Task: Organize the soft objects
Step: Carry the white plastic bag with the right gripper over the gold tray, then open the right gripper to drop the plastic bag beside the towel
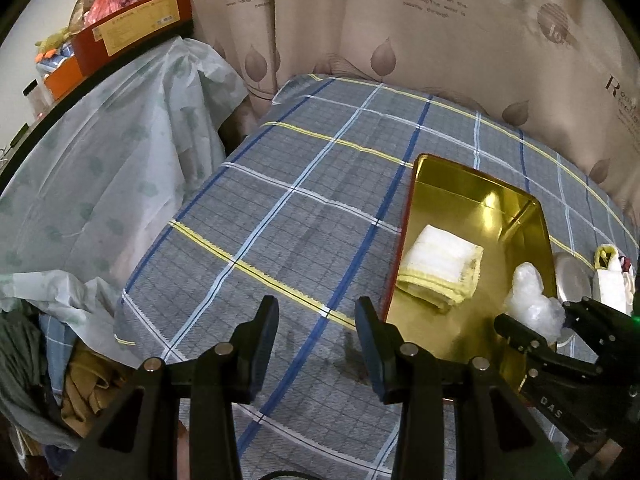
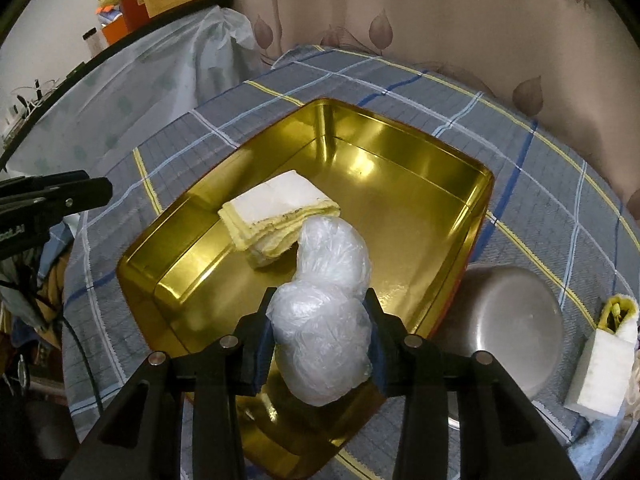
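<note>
We read "Romantic feeling" on the curtain behind the gold tin; our right gripper clutched the plastic bundle over that tin on plaid cloth, left gripper gaping empty beside it

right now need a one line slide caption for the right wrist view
Right gripper holds a crumpled clear plastic bag over the gold tin, beside a folded white-and-yellow towel.
</note>
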The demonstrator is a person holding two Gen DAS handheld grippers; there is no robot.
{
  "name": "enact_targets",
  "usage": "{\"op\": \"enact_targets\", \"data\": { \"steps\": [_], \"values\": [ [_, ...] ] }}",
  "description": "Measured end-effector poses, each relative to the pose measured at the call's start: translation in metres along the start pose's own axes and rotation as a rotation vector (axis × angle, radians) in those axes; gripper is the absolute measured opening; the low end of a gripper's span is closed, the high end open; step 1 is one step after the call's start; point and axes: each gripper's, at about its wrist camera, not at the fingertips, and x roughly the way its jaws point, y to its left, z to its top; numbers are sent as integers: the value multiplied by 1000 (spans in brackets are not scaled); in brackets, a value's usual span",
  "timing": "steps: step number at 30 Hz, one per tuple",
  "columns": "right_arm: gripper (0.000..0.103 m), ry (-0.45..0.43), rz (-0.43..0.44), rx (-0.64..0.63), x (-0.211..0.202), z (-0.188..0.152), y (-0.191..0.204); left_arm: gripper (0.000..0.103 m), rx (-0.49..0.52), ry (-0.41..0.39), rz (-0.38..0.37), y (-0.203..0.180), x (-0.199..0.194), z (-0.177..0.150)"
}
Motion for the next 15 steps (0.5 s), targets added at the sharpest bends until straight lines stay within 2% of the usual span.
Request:
{"op": "enact_targets", "data": {
  "steps": [6,8,10,15],
  "values": [
    [43,-4,-8,-1,2,2,1,40,6,4,-27,-3,1,-1],
    [49,-10,-10,3,2,2,1,40,10,2,-25,-4,1,-1],
    [60,-16,-8,7,1,2,0,41,11,5,-28,-5,1,-2],
    [61,-37,-8,8,-5,1,-1,41,22,10,-30,-7,3,-2]
  ]
}}
